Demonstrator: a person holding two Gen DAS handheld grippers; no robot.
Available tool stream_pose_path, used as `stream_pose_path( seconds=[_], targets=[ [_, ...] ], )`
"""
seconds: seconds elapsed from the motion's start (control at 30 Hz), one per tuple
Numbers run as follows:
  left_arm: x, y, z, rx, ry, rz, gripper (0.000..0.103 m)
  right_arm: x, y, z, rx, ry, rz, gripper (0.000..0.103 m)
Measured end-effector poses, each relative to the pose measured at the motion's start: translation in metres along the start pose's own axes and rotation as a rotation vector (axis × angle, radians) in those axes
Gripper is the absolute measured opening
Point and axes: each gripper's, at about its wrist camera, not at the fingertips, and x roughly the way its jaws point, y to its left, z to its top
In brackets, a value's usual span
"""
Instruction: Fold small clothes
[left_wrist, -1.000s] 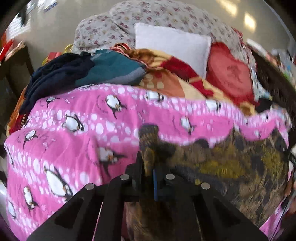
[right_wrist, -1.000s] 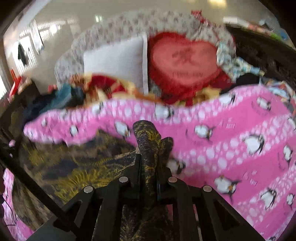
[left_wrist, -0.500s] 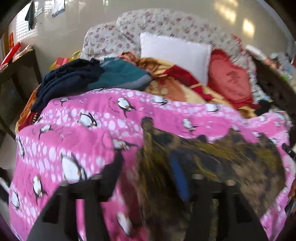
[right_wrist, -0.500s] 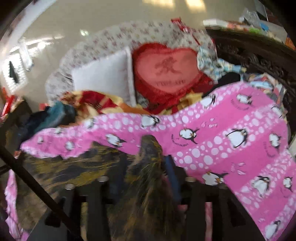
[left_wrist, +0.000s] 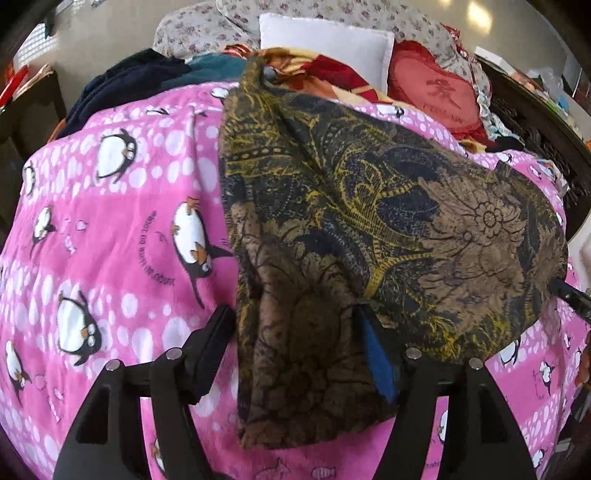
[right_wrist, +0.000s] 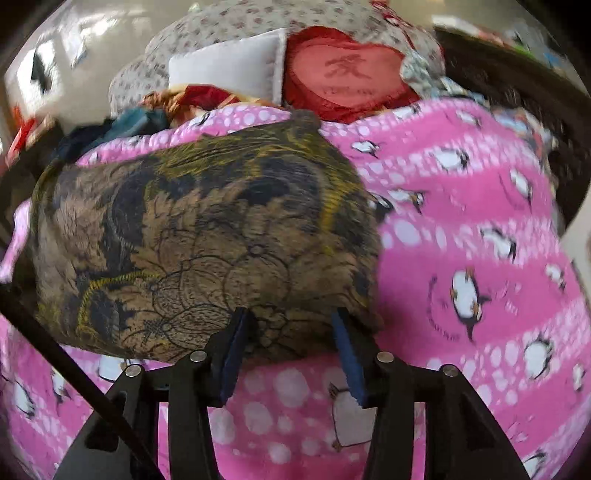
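Both sets of fingers spread apart, left gripper (left_wrist: 295, 354) and right gripper (right_wrist: 288, 347) gripping nothing, with the cloth (left_wrist: 369, 229) lying folded on the pink blanket (left_wrist: 122, 229) of the bed. Could snag on an open finger during withdrawal, dragging the near edge and undoing the fold.

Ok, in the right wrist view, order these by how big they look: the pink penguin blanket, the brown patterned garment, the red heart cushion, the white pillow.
1. Pink penguin blanket
2. Brown patterned garment, though it lies nearest the camera
3. Red heart cushion
4. White pillow, partly hidden, so its rank against the cushion is unsure
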Motion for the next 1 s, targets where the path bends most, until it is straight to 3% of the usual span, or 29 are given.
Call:
stream_pose_path(
  seconds=[0.17, 0.23, 0.33, 0.47, 0.53, 0.73, 0.83, 1.0],
  targets=[
    [-0.026, 0.005, -0.009, -0.003, -0.043, 0.024, 0.068, -0.040, -0.012, -0.004, 0.040, -0.093, 0.039, 0.055],
    [-0.030, 0.012, -0.011, -0.037, -0.052, 0.021, 0.071, -0.052, 0.000, -0.005, -0.003, -0.123, 0.045, 0.063],
    [-0.033, 0.025, -0.016, -0.109, -0.053, 0.020, 0.079, -0.058, 0.026, -0.002, -0.041, -0.146, 0.112, 0.063],
    [-0.029, 0.033, -0.021, -0.154, -0.046, 0.041, 0.080, -0.044, 0.072, 0.020, -0.104, -0.155, 0.148, 0.059],
    [-0.029, 0.036, -0.022, -0.164, -0.049, 0.048, 0.080, -0.034, 0.095, 0.030, -0.124, -0.154, 0.175, 0.044],
    [-0.022, 0.037, -0.019, -0.162, -0.051, 0.062, 0.080, -0.004, 0.159, 0.048, -0.202, -0.130, 0.228, 0.044],
    [-0.017, 0.035, -0.017, -0.162, -0.047, 0.050, 0.080, 0.009, 0.187, 0.056, -0.252, -0.132, 0.209, 0.044],
    [-0.009, 0.038, -0.018, -0.183, -0.040, 0.015, 0.086, 0.040, 0.202, 0.069, -0.230, -0.077, 0.209, 0.044]
  ],
)
